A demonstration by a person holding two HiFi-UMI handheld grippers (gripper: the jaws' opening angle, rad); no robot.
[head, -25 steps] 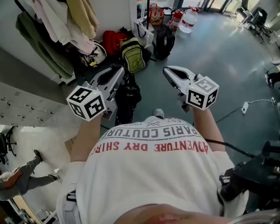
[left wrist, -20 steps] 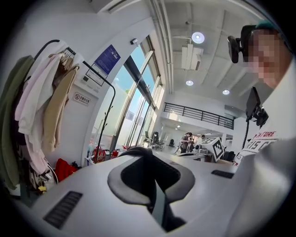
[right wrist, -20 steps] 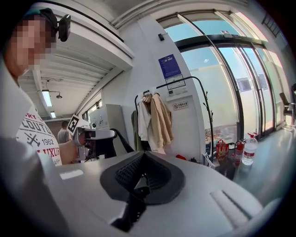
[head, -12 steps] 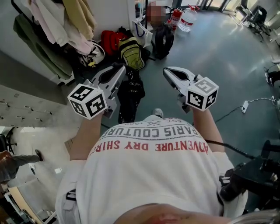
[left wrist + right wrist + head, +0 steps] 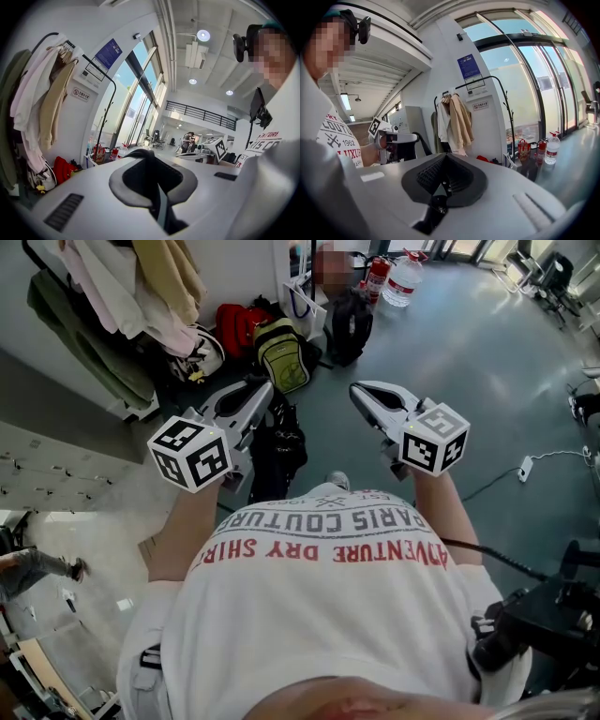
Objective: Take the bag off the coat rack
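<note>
Nearest to me is the person's white T-shirt (image 5: 319, 596), with both arms stretched forward from it.

Left gripper (image 5: 262, 393): jaws nearly together, clamped on the black strap (image 5: 142, 153) of the bag (image 5: 275, 451). The left gripper view shows the strap looping up and over the jaw tips.

The bag is black and hangs straight down from that grip. Long axis is vertical, strap end up at the jaws, bottom end pointing at the floor. From the head view it runs from the jaw tips back toward the person's shoe (image 5: 339, 482). It is clear of the coat rack (image 5: 47, 36), not touching it, and I can't see it touching the floor either.

Right gripper (image 5: 362, 393): level with the left one, well apart from the bag. Its own view shows the pads (image 5: 433, 173) closed against each other with nothing between them.

Further out on the floor there is a group of other bags beside the rack: a yellow-green backpack (image 5: 284, 354), a red bag (image 5: 239, 326) and a black backpack (image 5: 352, 329).

Rack is at upper left in the head view, loaded with hanging clothes (image 5: 112, 296) in beige, pink and green.

Farthest, near the windows: a fire extinguisher (image 5: 377, 279) and a big water bottle (image 5: 403, 283) standing side by side.
</note>
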